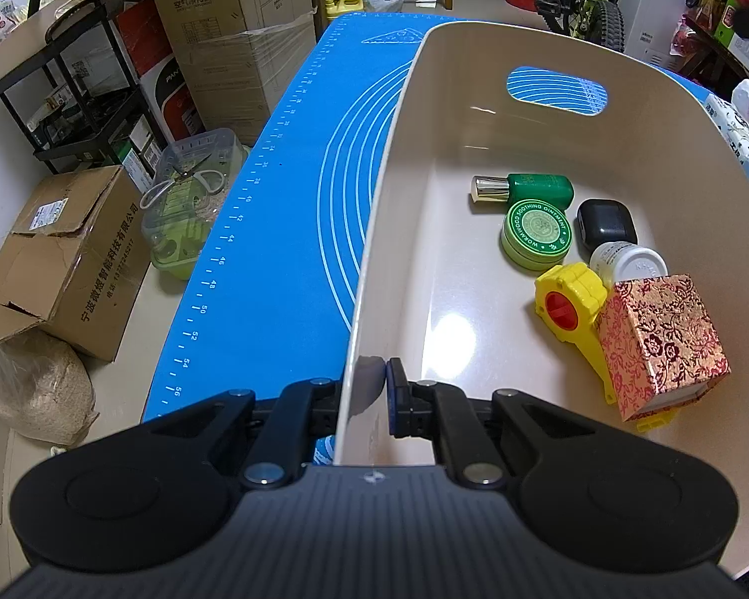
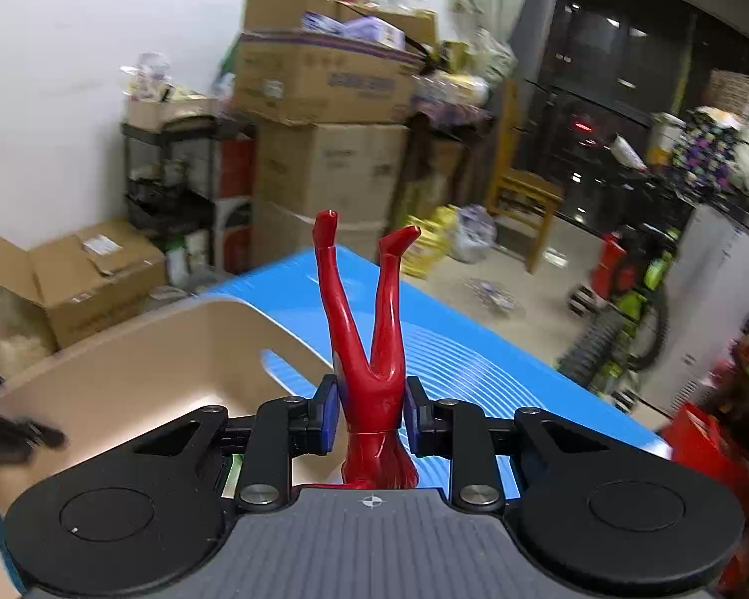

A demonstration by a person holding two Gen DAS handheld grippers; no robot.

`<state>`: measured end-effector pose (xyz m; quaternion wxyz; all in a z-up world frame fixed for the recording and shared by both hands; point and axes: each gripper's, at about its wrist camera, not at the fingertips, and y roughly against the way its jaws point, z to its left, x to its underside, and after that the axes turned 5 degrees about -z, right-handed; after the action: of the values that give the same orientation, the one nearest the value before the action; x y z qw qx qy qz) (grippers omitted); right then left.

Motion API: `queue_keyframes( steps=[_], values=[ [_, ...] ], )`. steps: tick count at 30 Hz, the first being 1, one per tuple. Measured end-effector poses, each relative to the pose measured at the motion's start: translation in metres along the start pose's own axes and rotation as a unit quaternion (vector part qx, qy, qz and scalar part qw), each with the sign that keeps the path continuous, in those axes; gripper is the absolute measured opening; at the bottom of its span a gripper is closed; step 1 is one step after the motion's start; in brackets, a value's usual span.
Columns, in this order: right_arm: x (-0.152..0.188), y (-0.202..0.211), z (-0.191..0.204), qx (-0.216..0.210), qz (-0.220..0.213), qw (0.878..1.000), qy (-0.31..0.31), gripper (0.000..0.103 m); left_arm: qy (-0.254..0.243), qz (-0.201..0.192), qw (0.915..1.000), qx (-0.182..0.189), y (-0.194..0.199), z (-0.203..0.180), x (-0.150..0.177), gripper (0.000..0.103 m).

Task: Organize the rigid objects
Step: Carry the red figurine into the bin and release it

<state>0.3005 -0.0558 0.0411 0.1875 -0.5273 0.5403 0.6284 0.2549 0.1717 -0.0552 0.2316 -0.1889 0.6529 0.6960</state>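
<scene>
Now the left gripper (image 1: 374, 389) pinches with its fingers the near wall of the beige bin (image 1: 474, 65) on the blue mat (image 1: 284, 209), while the right gripper (image 2: 369, 409) holds a red figurine (image 2: 369, 349) upside down above the mat, beside the bin.

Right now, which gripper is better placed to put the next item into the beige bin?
Right. The right gripper holds the red figurine, legs up, near the beige bin. The left gripper is clamped on the bin's wall, apparently steadying it, so it isn't free.
</scene>
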Motion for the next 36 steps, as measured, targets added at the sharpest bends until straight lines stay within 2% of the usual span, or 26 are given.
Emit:
queue_keyframes(
  steps=[3, 6, 14, 20, 24, 27, 29, 33, 35, 36],
  values=[
    [-0.009, -0.014, 0.021, -0.019, 0.003, 1.0, -0.002, 0.035, 0.0, 0.0, 1.0, -0.001, 0.0, 0.0, 0.0, 0.012],
    [-0.009, -0.032, 0.043, -0.028, 0.024, 0.999, 0.007, 0.035, 0.0, 0.0, 1.0, 0.0, 0.0, 0.0, 0.0, 0.012],
    [0.014, -0.077, 0.084, -0.036, 0.113, 0.992, 0.031, 0.035, 0.0, 0.0, 1.0, 0.0, 0.0, 0.0, -0.001, 0.012],
    [0.035, -0.097, 0.095, -0.044, 0.178, 0.982, 0.04, 0.035, 0.0, 0.0, 1.0, -0.001, 0.0, -0.001, -0.001, 0.012],
    [0.044, -0.102, 0.091, -0.04, 0.202, 0.978, 0.03, 0.036, 0.0, 0.0, 1.0, -0.001, 0.0, -0.001, -0.001, 0.012],
    [0.043, -0.098, 0.085, -0.041, 0.187, 0.981, 0.015, 0.048, 0.001, 0.0, 1.0, 0.0, 0.0, -0.001, -0.001, 0.012],
    [0.039, -0.09, 0.082, -0.033, 0.172, 0.984, 0.015, 0.061, -0.001, 0.0, 1.0, -0.001, 0.0, -0.001, -0.001, 0.012],
    [0.028, -0.074, 0.07, -0.023, 0.138, 0.99, 0.008, 0.065, -0.001, 0.001, 1.0, -0.001, 0.0, -0.001, -0.002, 0.012],
    [0.022, -0.061, 0.059, -0.009, 0.107, 0.994, -0.007, 0.078, -0.001, 0.001, 1.0, -0.002, 0.0, -0.001, -0.001, 0.012],
    [0.02, -0.055, 0.052, 0.001, 0.09, 0.996, -0.019, 0.08, -0.002, 0.0, 1.0, -0.002, 0.0, -0.001, -0.002, 0.012]
  ],
)
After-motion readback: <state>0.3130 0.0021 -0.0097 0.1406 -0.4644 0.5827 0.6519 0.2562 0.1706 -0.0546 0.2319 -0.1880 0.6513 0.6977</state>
